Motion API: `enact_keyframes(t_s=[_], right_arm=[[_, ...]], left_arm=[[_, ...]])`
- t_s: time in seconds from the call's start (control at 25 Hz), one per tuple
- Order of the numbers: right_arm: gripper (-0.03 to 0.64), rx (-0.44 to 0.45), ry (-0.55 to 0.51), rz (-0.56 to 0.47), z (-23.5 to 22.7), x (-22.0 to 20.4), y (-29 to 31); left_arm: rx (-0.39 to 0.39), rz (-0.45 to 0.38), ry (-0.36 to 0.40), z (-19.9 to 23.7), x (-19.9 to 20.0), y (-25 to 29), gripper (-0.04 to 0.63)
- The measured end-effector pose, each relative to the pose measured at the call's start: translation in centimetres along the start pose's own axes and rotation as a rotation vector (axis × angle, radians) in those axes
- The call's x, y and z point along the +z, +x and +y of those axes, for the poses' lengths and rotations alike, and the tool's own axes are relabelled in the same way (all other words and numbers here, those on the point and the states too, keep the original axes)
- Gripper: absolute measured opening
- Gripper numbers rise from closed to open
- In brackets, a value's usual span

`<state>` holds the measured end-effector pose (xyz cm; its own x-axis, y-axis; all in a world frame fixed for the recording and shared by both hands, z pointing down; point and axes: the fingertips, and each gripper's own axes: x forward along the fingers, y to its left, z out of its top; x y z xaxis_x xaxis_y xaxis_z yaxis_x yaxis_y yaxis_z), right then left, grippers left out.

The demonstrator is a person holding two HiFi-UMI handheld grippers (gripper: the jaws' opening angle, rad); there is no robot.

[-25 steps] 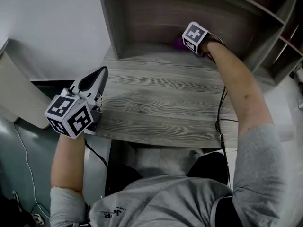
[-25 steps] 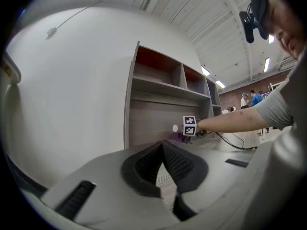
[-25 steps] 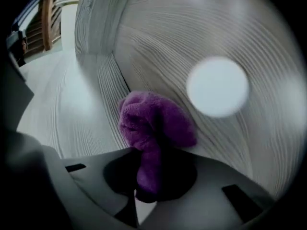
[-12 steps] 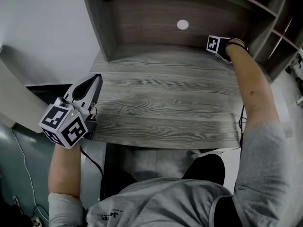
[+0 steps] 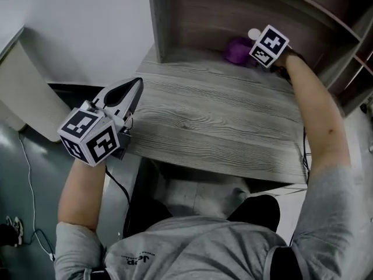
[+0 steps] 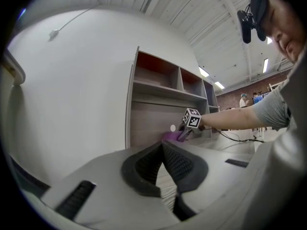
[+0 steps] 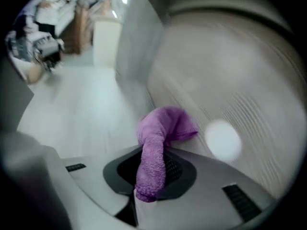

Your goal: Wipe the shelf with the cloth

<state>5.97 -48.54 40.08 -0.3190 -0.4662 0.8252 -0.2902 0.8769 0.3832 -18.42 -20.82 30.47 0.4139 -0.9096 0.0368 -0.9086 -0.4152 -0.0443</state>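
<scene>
Grey wood shelf (image 5: 198,10) w/ open bays stands at the back of a wood-grain top (image 5: 221,115), seen from above. R arm (image 5: 320,127) reaches straight fwd across the top, elbow nearly locked, bare forearm, grey sleeve at the shoulder, wrist right at the mouth of the lower bay. L arm (image 5: 81,191) is bent and held low off the top's front-left corner, well apart from the shelf. L gripper (image 5: 134,87) points fwd and up toward the shelf, tilted, its pads (image 6: 182,169) meeting at the tips w/ nothing between them. R gripper (image 7: 152,171) aims into the bay, jaws clamped on the cloth (image 7: 160,128). Cloth is purple terry, rolled into a thick strip that runs up from the jaws, free end bunched into a soft lump. From the head view it sits deep in the bay, near where the top meets the back panel; contact w/ the wood can't be told. A small white disc (image 7: 223,140) on the back panel is just beside the cloth. R gripper view is blurred.
</scene>
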Motion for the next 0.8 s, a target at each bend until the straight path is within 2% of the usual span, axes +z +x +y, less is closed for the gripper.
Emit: enact_keyframes(t_s=[0.08, 0.12, 0.24, 0.36, 0.44, 0.56, 0.68, 0.8], right_arm=[[0.064, 0.123, -0.047, -0.214, 5.3, 8.6, 0.9], [0.064, 0.168, -0.066, -0.280, 7.4, 12.0, 1.5], [0.064, 0.207, -0.104, -0.352, 10.7, 18.9, 3.9], [0.064, 0.191, -0.103, -0.370, 11.3, 22.5, 6.5], [0.061, 0.189, -0.100, -0.377, 11.4, 24.1, 8.0], [0.061, 0.224, -0.096, -0.360, 11.4, 24.3, 9.3], [0.064, 0.240, -0.096, -0.327, 11.2, 23.2, 9.4], [0.064, 0.233, -0.105, -0.250, 10.1, 20.0, 9.0]], left_arm=[[0.010, -0.017, -0.007, 0.3, 0.2, -1.5, 0.021], [0.017, -0.021, -0.007, 0.4, 0.3, -2.2, 0.021], [0.039, -0.019, 0.011, 0.9, 0.4, -4.1, 0.021], [0.062, -0.006, 0.030, 1.5, -0.1, -5.5, 0.021], [0.080, 0.000, 0.027, 2.1, -0.5, -6.4, 0.021], [0.098, 0.003, 0.013, 2.8, -0.8, -7.1, 0.021], [0.097, 0.004, 0.004, 3.2, -0.9, -7.1, 0.020], [0.079, 0.005, 0.002, 3.0, -1.1, -6.6, 0.021]])
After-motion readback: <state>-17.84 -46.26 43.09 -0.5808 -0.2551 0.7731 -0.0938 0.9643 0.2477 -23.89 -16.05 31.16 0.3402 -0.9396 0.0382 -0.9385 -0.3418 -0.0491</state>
